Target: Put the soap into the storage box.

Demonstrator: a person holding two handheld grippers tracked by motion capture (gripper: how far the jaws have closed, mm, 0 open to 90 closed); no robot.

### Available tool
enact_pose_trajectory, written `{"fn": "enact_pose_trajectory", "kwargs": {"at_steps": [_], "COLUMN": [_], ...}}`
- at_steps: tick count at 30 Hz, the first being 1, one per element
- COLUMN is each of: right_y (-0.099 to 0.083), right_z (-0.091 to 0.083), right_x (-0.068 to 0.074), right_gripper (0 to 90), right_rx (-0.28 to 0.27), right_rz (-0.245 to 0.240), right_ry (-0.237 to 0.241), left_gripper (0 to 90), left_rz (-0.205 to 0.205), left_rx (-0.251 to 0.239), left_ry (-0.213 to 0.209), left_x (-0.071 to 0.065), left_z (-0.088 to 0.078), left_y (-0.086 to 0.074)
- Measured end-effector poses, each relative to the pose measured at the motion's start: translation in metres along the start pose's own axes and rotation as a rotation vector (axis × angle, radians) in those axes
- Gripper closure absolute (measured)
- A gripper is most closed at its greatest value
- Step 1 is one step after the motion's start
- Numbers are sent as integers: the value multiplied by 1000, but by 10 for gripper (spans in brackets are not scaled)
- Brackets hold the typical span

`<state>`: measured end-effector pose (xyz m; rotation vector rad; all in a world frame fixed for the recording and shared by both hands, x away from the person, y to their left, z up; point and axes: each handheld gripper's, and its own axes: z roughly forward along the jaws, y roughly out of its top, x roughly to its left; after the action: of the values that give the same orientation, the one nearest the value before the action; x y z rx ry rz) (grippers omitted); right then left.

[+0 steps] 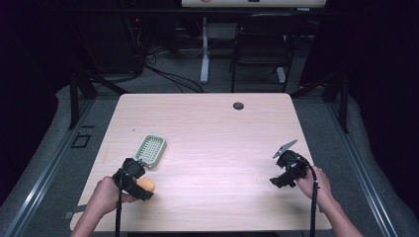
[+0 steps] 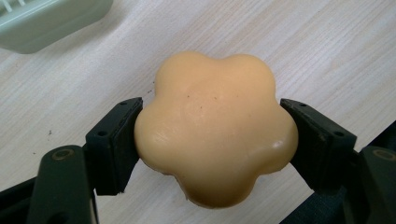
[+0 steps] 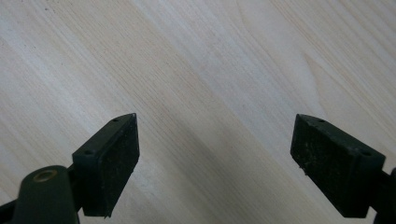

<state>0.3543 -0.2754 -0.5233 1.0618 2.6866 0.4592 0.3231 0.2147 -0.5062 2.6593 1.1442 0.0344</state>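
A pale orange, flower-shaped soap bar (image 2: 217,130) sits between the two black jaws of my left gripper (image 2: 212,140), whose pads press on its left and right sides. From above, that left gripper (image 1: 140,183) is at the table's front left with the soap (image 1: 146,184) just over the wood. A pale green slotted soap dish (image 1: 150,150) lies a short way beyond it; its corner (image 2: 42,21) is at the upper left of the left gripper view. My right gripper (image 3: 215,158) stands open over bare wood, and the high view puts this right gripper (image 1: 285,174) at the front right.
The light wooden table (image 1: 212,133) has a dark round grommet (image 1: 238,105) near its far edge. A black chair (image 1: 262,47) and cables on the floor lie beyond the table. Both forearms come in from the front edge.
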Motion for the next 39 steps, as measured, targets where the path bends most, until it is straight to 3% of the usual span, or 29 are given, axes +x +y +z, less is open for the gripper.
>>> {"fn": "enact_pose_trajectory", "kwargs": {"at_steps": [27,39], "right_y": [0,0], "right_z": [0,0], "right_x": [-1,-1], "right_gripper": [153,153], "right_rx": [3,1], "right_rz": [0,0], "right_ry": [8,8], "left_gripper": [252,253], "left_rz": [5,5], "left_rx": [-2,-5], "left_ry": [-15,6], "left_x": [15,24], "left_z": [-18,-25], "left_y": [18,31]}}
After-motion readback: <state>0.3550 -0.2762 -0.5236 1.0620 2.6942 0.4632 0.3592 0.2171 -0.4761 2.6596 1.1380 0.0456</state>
